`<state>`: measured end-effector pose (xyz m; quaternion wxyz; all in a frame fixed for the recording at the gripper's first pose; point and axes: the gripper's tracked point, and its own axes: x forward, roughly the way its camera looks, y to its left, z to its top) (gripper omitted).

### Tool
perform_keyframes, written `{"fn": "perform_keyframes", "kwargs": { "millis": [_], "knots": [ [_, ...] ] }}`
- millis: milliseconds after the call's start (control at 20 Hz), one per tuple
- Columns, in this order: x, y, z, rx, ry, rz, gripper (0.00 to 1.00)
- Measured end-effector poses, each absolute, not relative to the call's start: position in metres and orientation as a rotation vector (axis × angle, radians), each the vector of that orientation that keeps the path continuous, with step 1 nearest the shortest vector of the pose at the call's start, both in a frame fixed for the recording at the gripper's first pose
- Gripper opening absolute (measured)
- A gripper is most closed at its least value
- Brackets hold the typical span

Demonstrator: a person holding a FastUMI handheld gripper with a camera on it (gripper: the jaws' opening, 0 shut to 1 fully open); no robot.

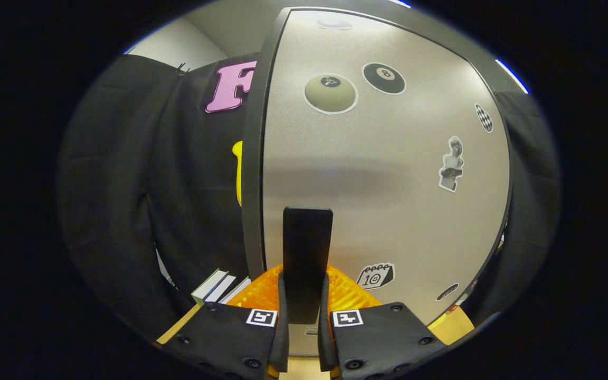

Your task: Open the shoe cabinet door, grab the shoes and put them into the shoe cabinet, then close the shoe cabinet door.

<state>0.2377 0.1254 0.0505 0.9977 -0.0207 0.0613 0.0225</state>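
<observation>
The shoe cabinet door (388,184) is a pale grey panel with several stickers, and it stands close in front of me. A dark upright handle (307,237) juts from the door's lower part. My gripper (304,295) is shut on this handle, one finger pressing on each side of its lower end. The door's dark side edge (254,158) runs up just left of the handle. I cannot tell how far the door stands open.
Black cloth hangs to the left of the door and beyond its right edge. A few pale flat items like books (214,287) lie low on the left, on a light wooden surface (177,330) that also shows below the door on the right.
</observation>
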Motion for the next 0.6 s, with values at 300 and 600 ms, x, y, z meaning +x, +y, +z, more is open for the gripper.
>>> {"fn": "perform_keyframes", "kwargs": {
  "millis": [300, 600],
  "knots": [
    [0.222, 0.127, 0.051, -0.065, 0.125, 0.131, 0.14],
    [0.191, 0.122, 0.052, -0.071, 0.122, 0.205, 0.07]
  ]
}}
